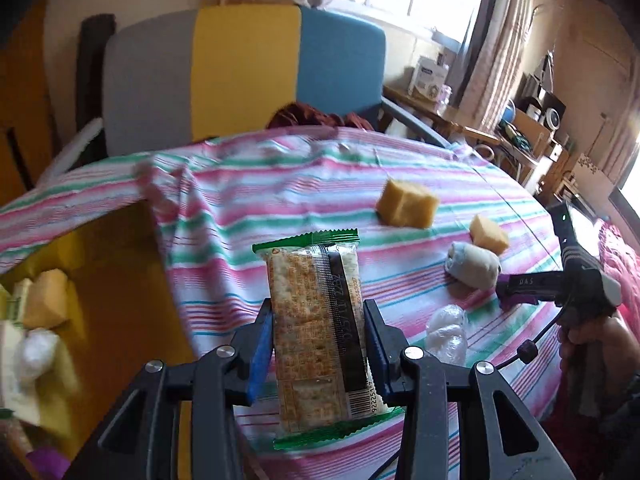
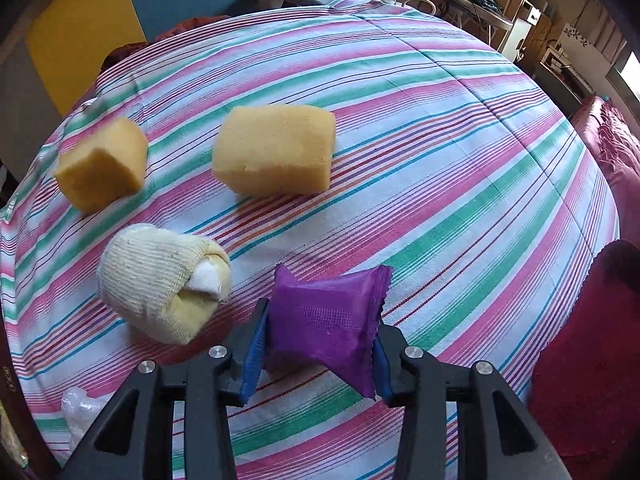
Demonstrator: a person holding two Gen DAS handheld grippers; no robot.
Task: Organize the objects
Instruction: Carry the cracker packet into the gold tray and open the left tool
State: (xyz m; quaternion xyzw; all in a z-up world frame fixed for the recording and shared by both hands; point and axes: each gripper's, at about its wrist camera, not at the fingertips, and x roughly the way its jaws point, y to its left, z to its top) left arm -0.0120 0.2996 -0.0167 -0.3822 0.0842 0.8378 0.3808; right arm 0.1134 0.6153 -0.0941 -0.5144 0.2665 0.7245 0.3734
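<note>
My left gripper is shut on a green-edged cracker packet, held upright above the striped cloth. Left of it stands a yellow box with a sponge, packets and a plastic wad inside. My right gripper is shut on a purple sachet low over the cloth; the same gripper shows at the right of the left wrist view. Two yellow sponges and a rolled cream sock lie beyond it.
The striped tablecloth covers a round table. A crumpled clear plastic wad lies near the front. A grey, yellow and blue chair stands behind the table. Cluttered shelves are at the back right, red fabric at the right.
</note>
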